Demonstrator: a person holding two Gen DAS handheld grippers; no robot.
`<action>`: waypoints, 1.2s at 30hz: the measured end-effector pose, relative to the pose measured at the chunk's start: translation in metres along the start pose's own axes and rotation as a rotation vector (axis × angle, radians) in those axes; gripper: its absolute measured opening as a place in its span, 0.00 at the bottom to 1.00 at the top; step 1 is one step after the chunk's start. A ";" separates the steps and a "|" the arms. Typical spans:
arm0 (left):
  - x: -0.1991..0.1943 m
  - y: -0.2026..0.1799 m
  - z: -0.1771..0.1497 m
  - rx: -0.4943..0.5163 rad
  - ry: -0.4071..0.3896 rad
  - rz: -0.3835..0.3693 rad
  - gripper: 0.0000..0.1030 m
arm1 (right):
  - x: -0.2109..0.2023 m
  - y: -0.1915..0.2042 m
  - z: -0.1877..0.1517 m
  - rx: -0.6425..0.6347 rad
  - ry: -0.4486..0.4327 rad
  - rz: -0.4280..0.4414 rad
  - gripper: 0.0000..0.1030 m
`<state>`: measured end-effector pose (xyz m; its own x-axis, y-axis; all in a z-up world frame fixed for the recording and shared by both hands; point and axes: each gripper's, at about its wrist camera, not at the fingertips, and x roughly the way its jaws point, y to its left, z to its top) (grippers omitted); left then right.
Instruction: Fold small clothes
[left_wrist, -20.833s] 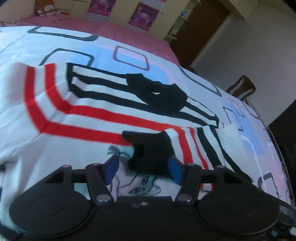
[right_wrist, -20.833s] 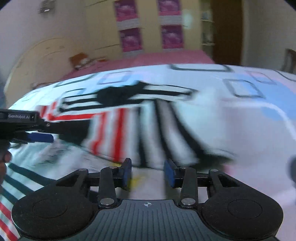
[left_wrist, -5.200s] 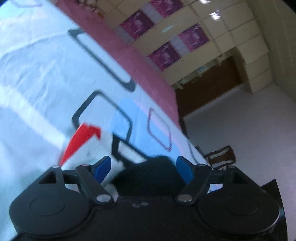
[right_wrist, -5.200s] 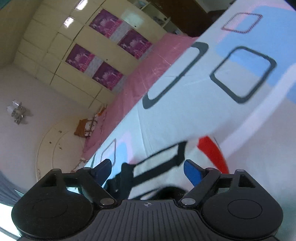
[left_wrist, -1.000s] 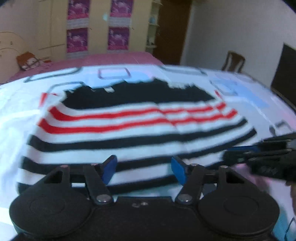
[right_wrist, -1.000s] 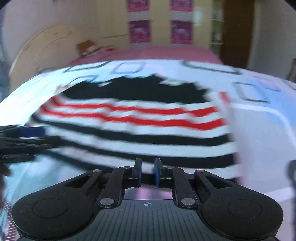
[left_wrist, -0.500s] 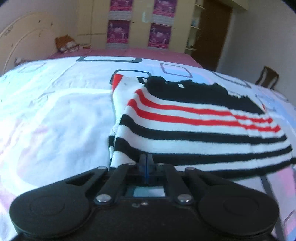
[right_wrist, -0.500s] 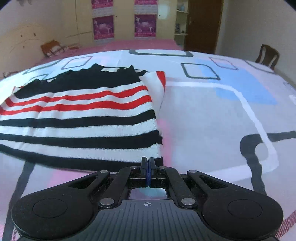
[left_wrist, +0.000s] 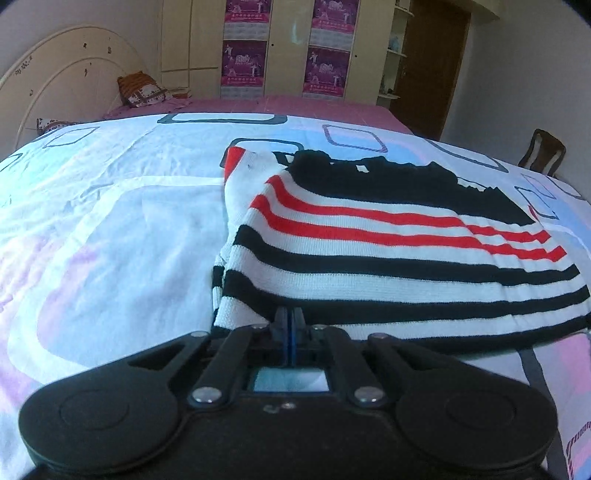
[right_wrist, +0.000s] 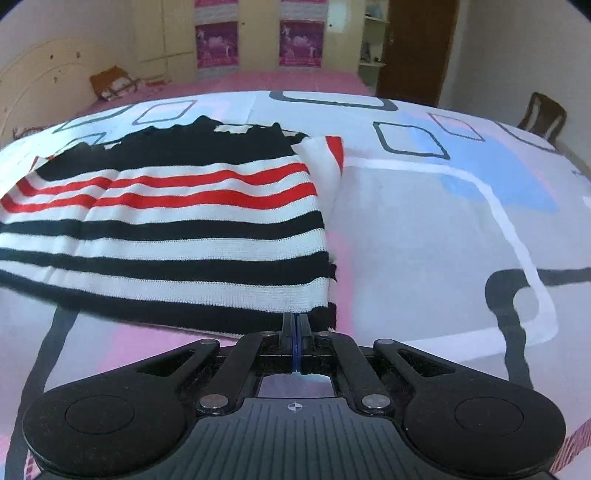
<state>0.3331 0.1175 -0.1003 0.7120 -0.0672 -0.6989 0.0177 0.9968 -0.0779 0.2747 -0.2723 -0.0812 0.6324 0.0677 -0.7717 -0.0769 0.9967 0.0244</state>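
A folded knit sweater (left_wrist: 388, 251) with black, white and red stripes lies flat on the bed; it also shows in the right wrist view (right_wrist: 177, 229). My left gripper (left_wrist: 290, 321) is shut, its tips at the near left corner of the fold. My right gripper (right_wrist: 295, 325) is shut, its tips at the near right corner. The tips touch the hem, but I cannot tell whether cloth is pinched between them.
The bed is covered by a white sheet (left_wrist: 110, 229) printed with rounded squares in pink, blue and grey. A wooden chair (left_wrist: 541, 151) stands at the right of the bed. A cushion (left_wrist: 142, 90) lies by the headboard, with wardrobes behind.
Over the last second both grippers closed and came to the sweater's near corners. In the last half second nothing visibly moved.
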 end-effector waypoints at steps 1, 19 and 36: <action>0.000 0.001 0.000 0.003 0.001 0.000 0.03 | -0.003 -0.001 0.000 0.011 -0.014 0.000 0.00; 0.005 -0.001 0.001 0.010 0.010 0.007 0.03 | 0.002 -0.003 -0.005 -0.022 0.006 0.003 0.00; -0.014 0.039 -0.030 -0.584 -0.036 -0.141 0.59 | -0.034 0.014 0.007 0.069 -0.161 0.132 0.18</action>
<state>0.3027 0.1563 -0.1151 0.7543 -0.1851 -0.6298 -0.2676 0.7894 -0.5525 0.2572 -0.2607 -0.0500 0.7359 0.1987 -0.6473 -0.1180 0.9790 0.1664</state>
